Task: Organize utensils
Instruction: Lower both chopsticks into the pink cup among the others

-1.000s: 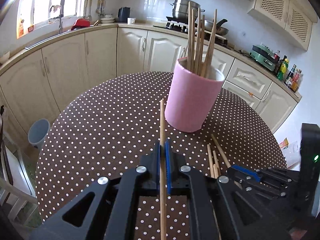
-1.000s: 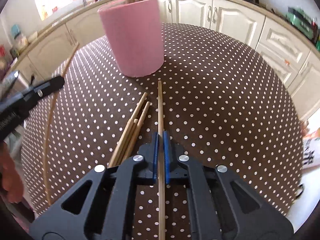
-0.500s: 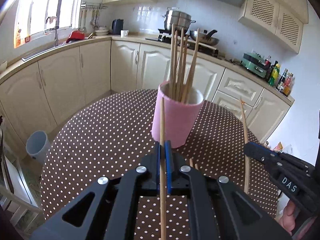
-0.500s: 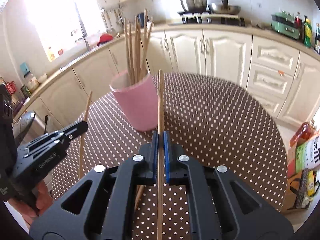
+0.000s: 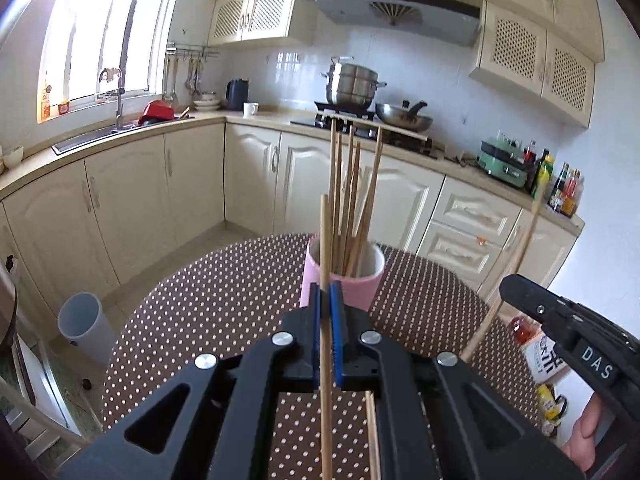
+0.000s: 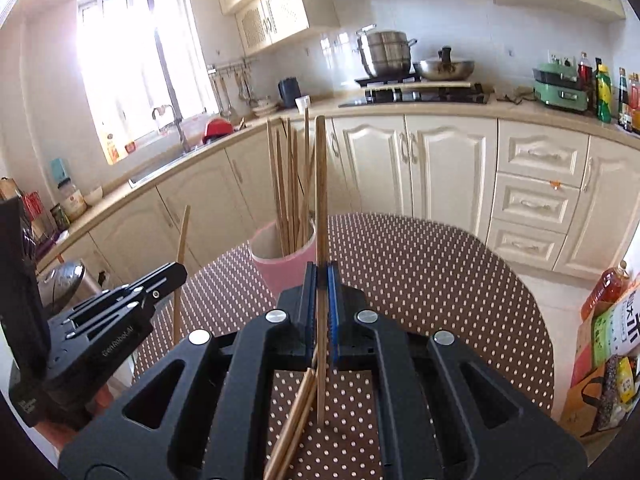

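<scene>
left gripper (image 5: 326, 300) clamped on one chopstick (image 5: 325, 240) | pink cup (image 5: 340, 288) on dotted table (image 5: 208, 312), crowded with sticks | right gripper (image 6: 320, 280) clamped on another chopstick (image 6: 320, 184) | risk: tips snag standing sticks, tipping cup

Pink cup (image 5: 340, 288): we saw its lower half hidden behind the left gripper (image 5: 327, 300).
Left chopstick (image 5: 325, 248): its lower end ran off the picture's bottom edge.
Loose chopsticks (image 6: 296, 420): on the table (image 6: 440, 280), partly covered by the right gripper (image 6: 320, 280), so we couldn't count them.
Counter bottles (image 5: 560, 188): labels were too small to read.
Window (image 6: 120, 80): blown out by glare.
</scene>
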`<state>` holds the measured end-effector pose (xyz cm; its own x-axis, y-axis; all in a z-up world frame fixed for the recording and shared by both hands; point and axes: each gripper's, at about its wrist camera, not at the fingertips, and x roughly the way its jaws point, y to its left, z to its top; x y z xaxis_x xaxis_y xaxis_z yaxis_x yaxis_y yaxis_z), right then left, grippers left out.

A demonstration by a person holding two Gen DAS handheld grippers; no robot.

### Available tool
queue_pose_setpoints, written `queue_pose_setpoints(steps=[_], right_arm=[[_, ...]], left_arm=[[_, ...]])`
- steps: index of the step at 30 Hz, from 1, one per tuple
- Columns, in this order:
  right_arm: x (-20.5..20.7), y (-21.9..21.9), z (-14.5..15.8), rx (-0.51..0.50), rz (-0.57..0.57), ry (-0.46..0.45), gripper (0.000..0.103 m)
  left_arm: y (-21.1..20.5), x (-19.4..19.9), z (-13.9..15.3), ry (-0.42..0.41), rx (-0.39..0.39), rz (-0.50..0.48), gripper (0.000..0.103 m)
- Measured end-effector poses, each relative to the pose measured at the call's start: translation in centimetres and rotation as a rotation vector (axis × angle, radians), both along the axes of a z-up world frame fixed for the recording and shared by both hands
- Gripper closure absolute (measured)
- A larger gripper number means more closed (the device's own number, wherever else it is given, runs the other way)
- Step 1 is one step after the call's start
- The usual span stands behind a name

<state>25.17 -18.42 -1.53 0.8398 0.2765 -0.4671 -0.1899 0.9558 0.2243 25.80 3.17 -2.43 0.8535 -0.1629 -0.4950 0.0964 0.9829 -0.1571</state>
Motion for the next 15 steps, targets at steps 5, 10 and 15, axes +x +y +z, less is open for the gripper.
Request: queue_pose_setpoints(steps=[5,10,15], right_arm=[[0.6,0.2,1.8,0.01,0.008,-0.04,0.097],[1.1,0.6,4.2,0.011,0.024,-0.093,0.097],[1.2,0.4,6.6,0.061,0.009,-0.148,0.097]], left_arm=[[-0.2,1.2,1.8,-0.037,-0.017,0.0,0.097],[-0.1,2.7,3.7,-0.085,-0.036,0.024,0.097],[0.2,4.3,5.8,-0.122,-0.066,0.064,0.097]])
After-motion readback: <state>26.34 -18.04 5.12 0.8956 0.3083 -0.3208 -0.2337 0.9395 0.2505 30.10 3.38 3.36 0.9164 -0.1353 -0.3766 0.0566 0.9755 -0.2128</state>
